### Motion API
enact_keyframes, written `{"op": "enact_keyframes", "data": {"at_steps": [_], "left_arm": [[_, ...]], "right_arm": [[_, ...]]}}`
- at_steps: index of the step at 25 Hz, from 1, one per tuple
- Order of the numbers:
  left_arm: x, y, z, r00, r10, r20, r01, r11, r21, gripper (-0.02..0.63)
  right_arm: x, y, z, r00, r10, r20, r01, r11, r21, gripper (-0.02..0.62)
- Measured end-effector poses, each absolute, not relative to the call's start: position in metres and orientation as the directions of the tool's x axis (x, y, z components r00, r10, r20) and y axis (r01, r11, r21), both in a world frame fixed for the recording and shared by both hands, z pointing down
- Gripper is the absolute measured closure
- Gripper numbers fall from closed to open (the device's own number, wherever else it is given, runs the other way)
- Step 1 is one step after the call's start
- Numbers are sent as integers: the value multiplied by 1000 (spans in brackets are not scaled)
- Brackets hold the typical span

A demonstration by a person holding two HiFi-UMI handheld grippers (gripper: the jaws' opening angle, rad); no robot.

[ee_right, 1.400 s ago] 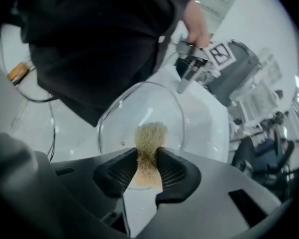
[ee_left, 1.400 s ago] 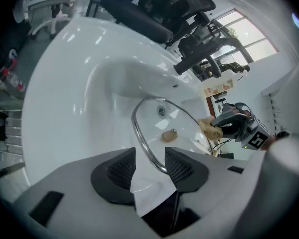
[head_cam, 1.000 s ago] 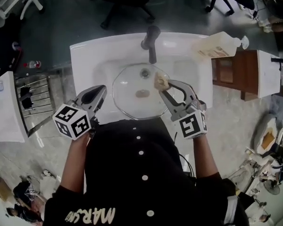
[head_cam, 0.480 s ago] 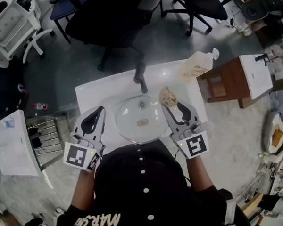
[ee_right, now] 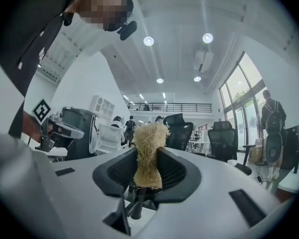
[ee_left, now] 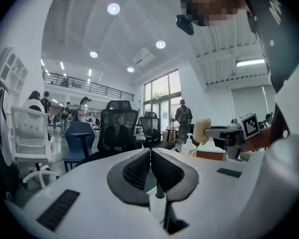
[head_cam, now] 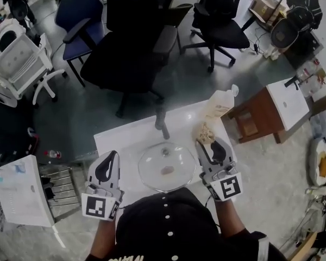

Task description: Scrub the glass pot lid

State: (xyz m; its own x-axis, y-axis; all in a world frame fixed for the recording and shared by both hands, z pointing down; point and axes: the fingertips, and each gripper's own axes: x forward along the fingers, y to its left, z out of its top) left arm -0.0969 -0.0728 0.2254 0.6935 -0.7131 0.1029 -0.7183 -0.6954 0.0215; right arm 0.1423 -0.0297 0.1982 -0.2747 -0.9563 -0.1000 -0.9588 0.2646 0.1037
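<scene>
The round glass pot lid (head_cam: 152, 173) lies in the basin of the white sink (head_cam: 119, 137), with a brownish spot showing near its middle. My right gripper (head_cam: 205, 144) is held above the sink's right side, shut on a tan fibrous scrubber (head_cam: 205, 133); the scrubber (ee_right: 149, 153) stands pinched between the dark pads of that gripper (ee_right: 148, 169). My left gripper (head_cam: 112, 156) is held above the sink's left side, and its jaws (ee_left: 150, 156) are pressed together with nothing in them. Neither gripper touches the lid.
A dark faucet (head_cam: 161, 123) stands at the sink's back edge, and a soap bottle (head_cam: 220, 105) at its back right corner. A wooden stool (head_cam: 255, 118) is to the right, a wire rack (head_cam: 60, 181) to the left, and office chairs (head_cam: 130, 48) beyond the sink.
Both grippers have risen away from the basin, the right one carrying the scrubber off the lid. The head view has tilted up toward the room. The lid stays in the sink.
</scene>
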Motion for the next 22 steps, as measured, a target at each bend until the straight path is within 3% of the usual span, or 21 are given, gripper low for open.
{"op": "enact_keyframes", "data": {"at_steps": [15, 22], "left_arm": [[-90, -67, 237, 680, -711, 179, -726, -687, 29, 580], [-87, -63, 233, 683, -709, 175, -713, -699, -48, 580]], "right_arm": [[135, -23, 179, -280, -948, -150, -956, 262, 131, 460], [129, -21, 177, -299, -944, -139, -946, 275, 173, 460]]}}
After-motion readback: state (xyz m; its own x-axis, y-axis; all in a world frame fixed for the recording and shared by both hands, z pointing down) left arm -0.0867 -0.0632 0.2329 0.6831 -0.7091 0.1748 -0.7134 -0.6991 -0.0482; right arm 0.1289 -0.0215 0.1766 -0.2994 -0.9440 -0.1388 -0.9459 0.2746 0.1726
